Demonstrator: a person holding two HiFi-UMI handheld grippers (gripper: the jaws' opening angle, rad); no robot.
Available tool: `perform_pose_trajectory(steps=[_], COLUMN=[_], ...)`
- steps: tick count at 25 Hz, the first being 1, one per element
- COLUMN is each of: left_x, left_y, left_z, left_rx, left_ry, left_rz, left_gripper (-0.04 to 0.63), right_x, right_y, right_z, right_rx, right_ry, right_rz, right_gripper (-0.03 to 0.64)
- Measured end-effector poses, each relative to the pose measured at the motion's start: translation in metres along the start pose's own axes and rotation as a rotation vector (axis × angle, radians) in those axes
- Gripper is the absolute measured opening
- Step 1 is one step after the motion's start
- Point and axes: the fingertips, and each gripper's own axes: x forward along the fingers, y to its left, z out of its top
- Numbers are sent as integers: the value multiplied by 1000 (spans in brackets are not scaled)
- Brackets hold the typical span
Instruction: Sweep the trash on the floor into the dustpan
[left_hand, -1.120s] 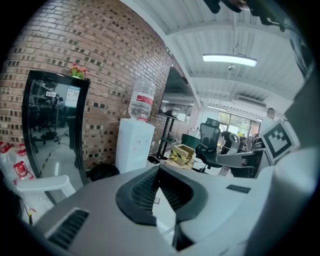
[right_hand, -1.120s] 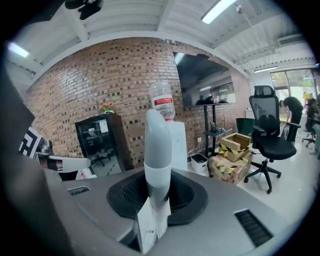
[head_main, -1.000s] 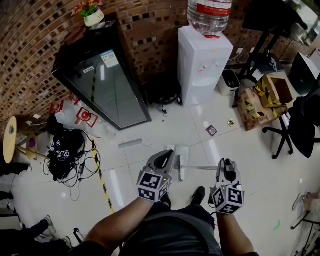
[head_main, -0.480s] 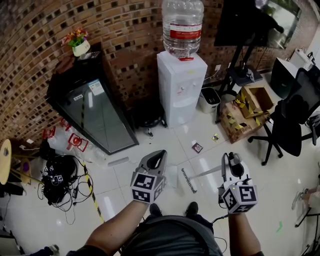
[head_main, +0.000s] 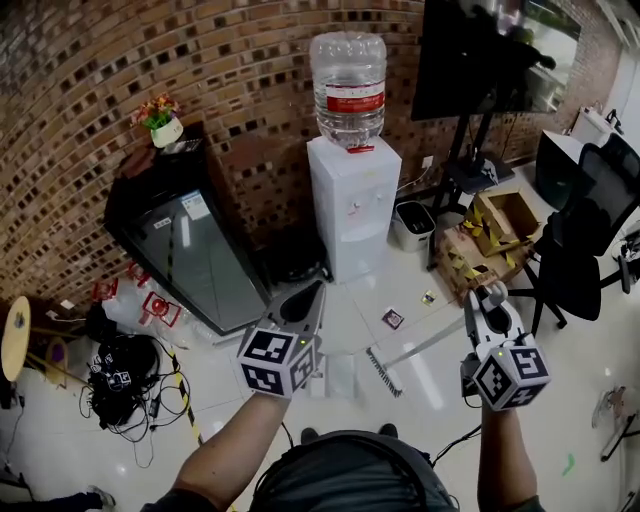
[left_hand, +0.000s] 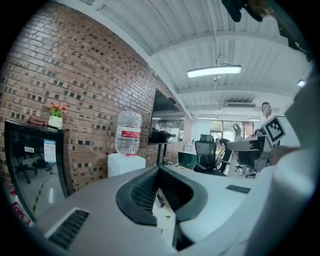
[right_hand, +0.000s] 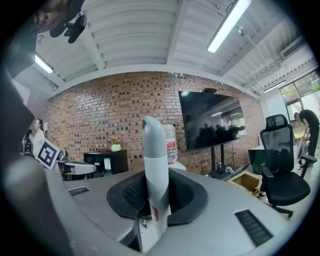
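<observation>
My left gripper (head_main: 312, 293) is held up in front of me, shut on the handle of a white dustpan (head_main: 340, 376) that hangs under it above the floor. In the left gripper view a white strip of that handle (left_hand: 161, 212) shows between the jaws. My right gripper (head_main: 489, 297) is shut on the grey broom handle (right_hand: 154, 165), which sticks up between its jaws. The broom's head (head_main: 383, 372) hangs down to the left, beside the dustpan. On the white tiles beyond lie a dark square wrapper (head_main: 392, 318) and a smaller scrap (head_main: 428, 298).
A water dispenser (head_main: 350, 205) stands against the brick wall, with a black glass-front cabinet (head_main: 185, 240) to its left. To the right are a small bin (head_main: 412, 225), a TV stand (head_main: 480, 60), a cardboard box (head_main: 495, 235) and an office chair (head_main: 585, 250). Cables (head_main: 125, 385) lie at the left.
Both grippers rose and spread apart, lifting the dustpan and broom off the floor. The view has tilted up toward the wall, and the trash now lies between the two grippers.
</observation>
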Motion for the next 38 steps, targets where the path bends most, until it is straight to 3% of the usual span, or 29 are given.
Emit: perform_pose_trajectory(steps=[6, 13, 24, 38], left_x=[-8, -15, -17, -20], left_y=[-17, -35, -52, -49], left_z=[38, 51, 45, 41], left_rx=[-17, -12, -15, -10], left_ry=[-49, -60, -43, -38], left_rz=[22, 44, 47, 40], left_gripper=[8, 8, 8, 8], right_x=[-11, -25, -37, -38], right_y=[-1, -6, -20, -35], right_z=[32, 46, 46, 42], right_rx=[-21, -55, -96, -50], right_ry=[-26, -42, -47, -57], right_rz=[66, 102, 82, 45], right_gripper=[83, 83, 82, 81])
